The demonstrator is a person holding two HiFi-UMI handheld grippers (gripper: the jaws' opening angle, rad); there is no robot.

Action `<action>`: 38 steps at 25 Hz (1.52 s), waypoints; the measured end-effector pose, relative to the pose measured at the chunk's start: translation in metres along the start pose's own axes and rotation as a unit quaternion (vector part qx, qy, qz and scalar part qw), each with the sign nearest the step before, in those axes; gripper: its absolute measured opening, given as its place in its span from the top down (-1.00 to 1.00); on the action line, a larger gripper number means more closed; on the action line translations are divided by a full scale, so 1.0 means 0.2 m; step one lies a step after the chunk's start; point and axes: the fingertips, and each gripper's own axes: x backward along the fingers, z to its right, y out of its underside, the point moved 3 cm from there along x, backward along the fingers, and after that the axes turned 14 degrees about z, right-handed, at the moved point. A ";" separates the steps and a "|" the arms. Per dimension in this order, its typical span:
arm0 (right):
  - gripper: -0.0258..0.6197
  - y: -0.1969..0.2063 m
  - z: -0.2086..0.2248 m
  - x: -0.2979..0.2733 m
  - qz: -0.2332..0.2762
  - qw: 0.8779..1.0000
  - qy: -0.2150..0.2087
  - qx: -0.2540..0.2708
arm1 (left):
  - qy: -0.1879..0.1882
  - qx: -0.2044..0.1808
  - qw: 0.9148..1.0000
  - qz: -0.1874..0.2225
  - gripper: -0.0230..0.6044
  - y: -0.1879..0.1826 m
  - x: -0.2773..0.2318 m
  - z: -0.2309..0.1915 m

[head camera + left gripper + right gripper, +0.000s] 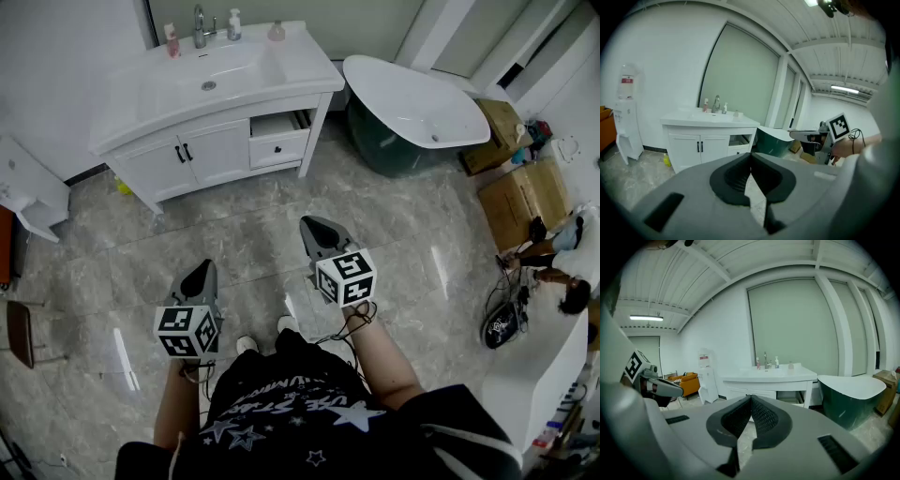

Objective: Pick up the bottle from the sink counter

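The left gripper (203, 267) and the right gripper (314, 225) are both held low over the grey floor (234, 234), well apart from the sink counter (300, 70); the jaws of each are together, with nothing between them. 3 bottles stand at the back of the counter near the faucet (200, 25): a pink bottle (172, 39), a white pump bottle (233, 23) and a small clear bottle (277, 31); a bathtub (412, 103) stands just beside the counter.
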 end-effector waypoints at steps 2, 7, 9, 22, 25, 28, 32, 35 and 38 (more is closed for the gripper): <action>0.92 -0.01 0.00 0.03 0.000 1.000 -0.001 0.005 | -0.002 0.000 1.000 0.005 0.87 -0.01 0.02 0.02; 0.92 -0.05 0.01 0.06 0.006 1.000 -0.011 0.010 | -0.011 0.003 1.000 0.009 0.87 -0.02 0.05 0.07; 0.92 -0.07 0.02 0.05 0.010 1.000 -0.020 0.013 | -0.017 0.007 1.000 0.014 0.87 -0.04 0.04 0.09; 0.91 -0.11 0.29 -0.05 0.030 0.999 -0.045 -0.007 | -0.074 0.012 0.997 0.035 0.87 -0.04 -0.07 0.19; 0.74 -0.08 0.31 -0.10 0.023 0.998 -0.048 -0.012 | -0.077 0.007 0.996 0.037 0.86 -0.04 -0.10 0.17; 0.65 -0.07 0.31 -0.17 0.016 0.999 -0.050 -0.007 | -0.082 0.014 0.996 0.035 0.87 -0.05 -0.15 0.10; 0.48 -0.06 0.33 -0.31 0.010 0.999 -0.049 -0.004 | -0.078 0.018 0.996 0.029 0.86 -0.06 -0.29 -0.03; 0.37 -0.04 0.41 -0.46 0.003 0.999 -0.038 -0.006 | -0.070 0.019 0.997 0.025 0.86 -0.07 -0.44 -0.14; 0.36 -0.02 0.49 -0.63 -0.007 1.000 -0.024 -0.012 | -0.062 0.020 0.998 0.021 0.86 -0.10 -0.61 -0.26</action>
